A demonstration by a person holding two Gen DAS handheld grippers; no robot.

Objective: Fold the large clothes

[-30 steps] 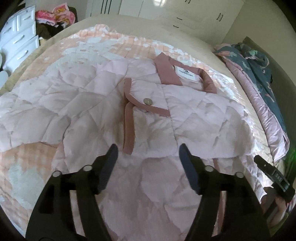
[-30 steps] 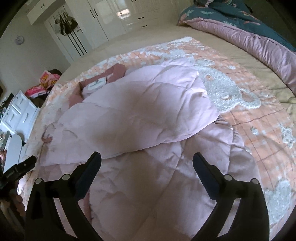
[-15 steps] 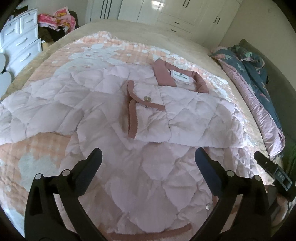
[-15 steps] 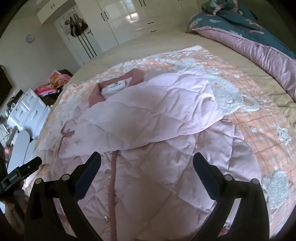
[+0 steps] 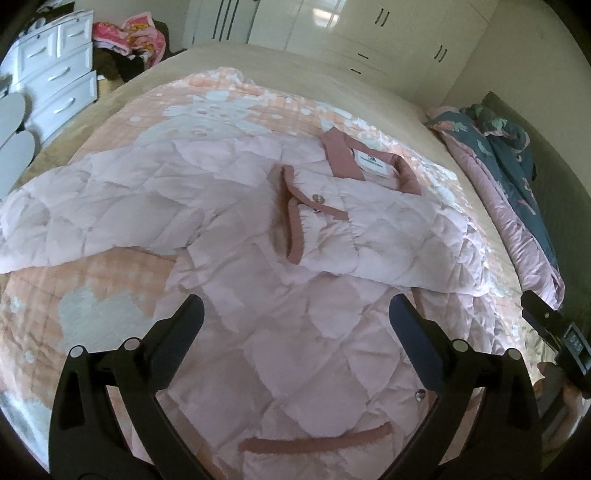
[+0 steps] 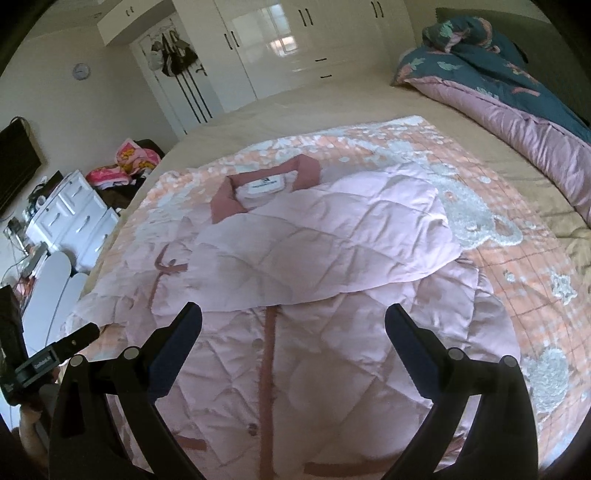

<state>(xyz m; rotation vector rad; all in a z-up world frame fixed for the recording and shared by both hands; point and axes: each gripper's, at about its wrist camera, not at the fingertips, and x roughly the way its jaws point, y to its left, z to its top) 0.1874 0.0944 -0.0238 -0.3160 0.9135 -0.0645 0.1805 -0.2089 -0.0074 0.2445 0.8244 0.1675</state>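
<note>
Both wrist cameras look down from close above, side by side, and both see the same pink coat (image 5: 295,280) (image 6: 314,266).

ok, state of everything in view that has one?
jacket: flat on bed, buttoned
right sleeve: folded across the chest
left sleeve: spread out, unfolded
left gripper: open, empty
right gripper: open, empty
wardrobe doors: closed

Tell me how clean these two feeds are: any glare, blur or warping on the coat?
Left wrist view: the pink coat is soft, its cuff trim smeared; wardrobe doors glare. Right wrist view: sharper on the collar, glare on the wardrobe. Both: fisheye bending, dark corners.
</note>
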